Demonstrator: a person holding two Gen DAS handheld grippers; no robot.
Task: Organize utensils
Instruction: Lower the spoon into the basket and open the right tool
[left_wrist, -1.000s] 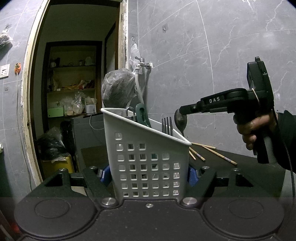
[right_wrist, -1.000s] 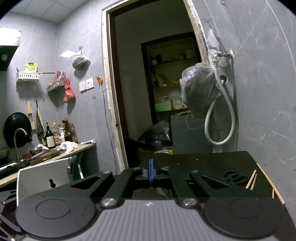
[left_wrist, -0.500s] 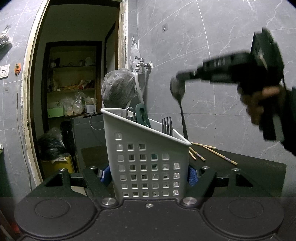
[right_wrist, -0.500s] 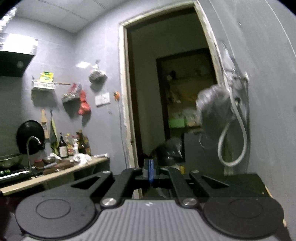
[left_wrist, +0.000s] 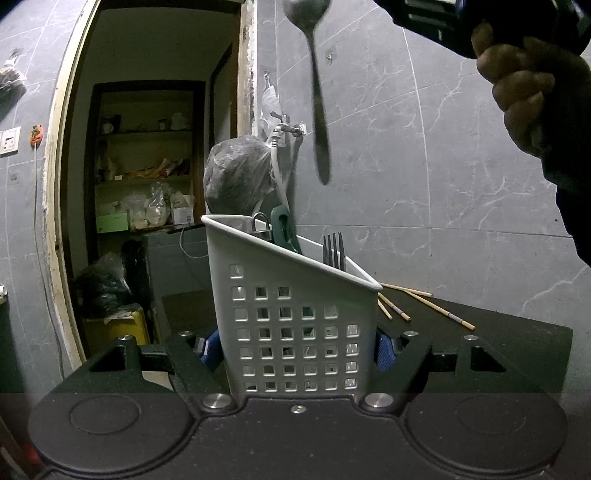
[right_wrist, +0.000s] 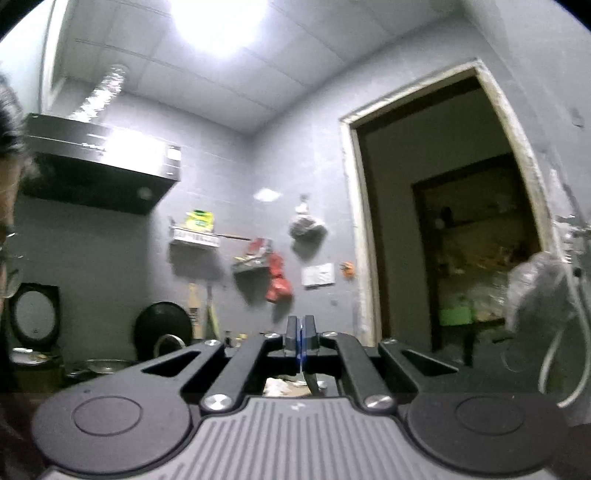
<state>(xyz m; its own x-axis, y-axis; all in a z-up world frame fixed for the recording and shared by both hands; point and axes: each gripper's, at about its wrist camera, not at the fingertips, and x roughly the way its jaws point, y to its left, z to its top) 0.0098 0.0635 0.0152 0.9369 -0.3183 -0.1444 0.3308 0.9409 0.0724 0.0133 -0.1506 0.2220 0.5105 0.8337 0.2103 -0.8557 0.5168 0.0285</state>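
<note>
Left wrist view first: our left gripper (left_wrist: 297, 349) is clenched on the white holder (left_wrist: 295, 325), blue pads pressing its two sides. A fork (left_wrist: 333, 248) and a green-handled tool (left_wrist: 282, 229) already stand inside. Above it, toward twelve o'clock, hangs the spoon (left_wrist: 316, 88), bowl up, long axis near vertical, handle tip pointing down at the holder's open top but well clear of the rim. Chopsticks (left_wrist: 424, 308) lie on the dark counter (left_wrist: 517, 343) at three o'clock, behind the holder.

Right wrist view: our right gripper (right_wrist: 300, 345) has its jaws pinched together; we judge it grips the spoon by the bowel end, whose handle drops out of sight below the pads. Only the left view shows holder and spoon together, so lowering must be lined up from there.
</note>
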